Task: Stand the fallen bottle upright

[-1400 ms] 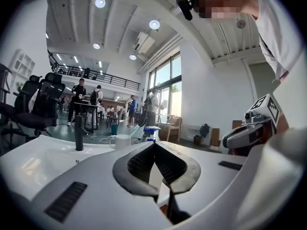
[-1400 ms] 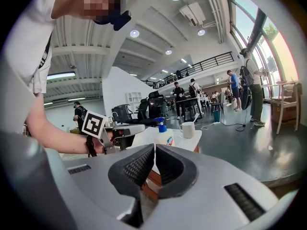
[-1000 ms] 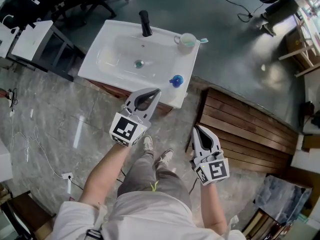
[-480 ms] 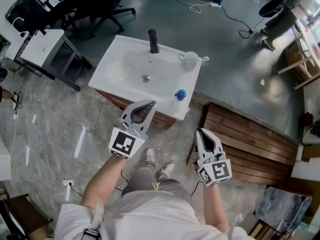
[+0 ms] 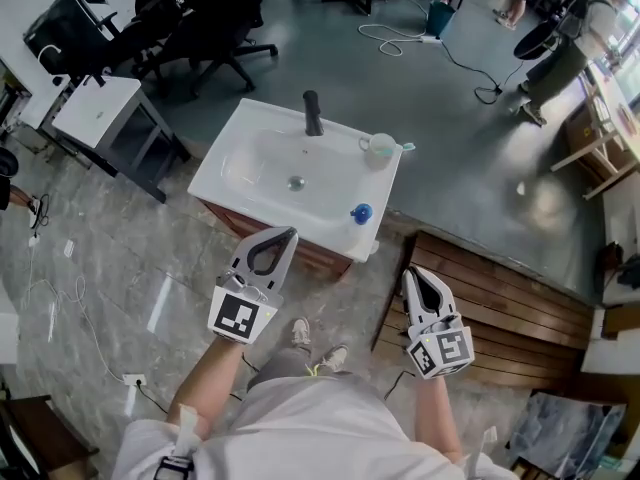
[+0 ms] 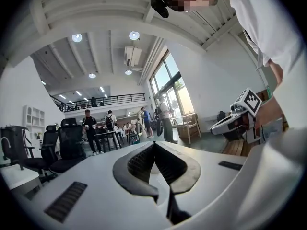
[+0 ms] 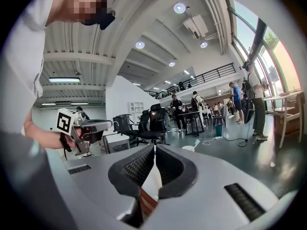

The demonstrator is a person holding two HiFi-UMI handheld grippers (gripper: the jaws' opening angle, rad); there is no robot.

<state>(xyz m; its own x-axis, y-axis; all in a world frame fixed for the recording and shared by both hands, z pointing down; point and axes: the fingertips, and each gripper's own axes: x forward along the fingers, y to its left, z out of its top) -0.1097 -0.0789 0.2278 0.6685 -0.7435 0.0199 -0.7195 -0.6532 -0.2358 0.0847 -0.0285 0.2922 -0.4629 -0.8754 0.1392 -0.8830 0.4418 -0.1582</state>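
Standing on a grey stone floor [image 5: 120, 268], a person holds a grey plastic two-jaw gripper in each hand. The left gripper [image 5: 287, 234] is in the lower middle of the head view. The right gripper [image 5: 412, 272] is to its right, well apart from it. Both point toward the top of the frame, and neither touches anything. The left gripper's jaws are squeezed tight together with nothing between them. The right gripper's jaws are pressed together too, and they hold nothing.

Just above the left gripper in the frame is a shiny white sink [image 5: 240, 183] on a brown wooden cabinet [image 5: 322, 260]. A black tap [image 5: 313, 114] stands at the sink's top edge. A pale round cup [image 5: 379, 147] with a toothbrush sits at the sink's upper right corner.

The small bottle with a blue top [image 5: 361, 213] sits on the sink's rim at the lower right corner, well apart from both grippers. From above I cannot tell if it lies down or stands up.

A brown wooden slat platform [image 5: 500, 268] lies on the floor at the right. Black office chairs [image 5: 200, 28] stand in the upper left.
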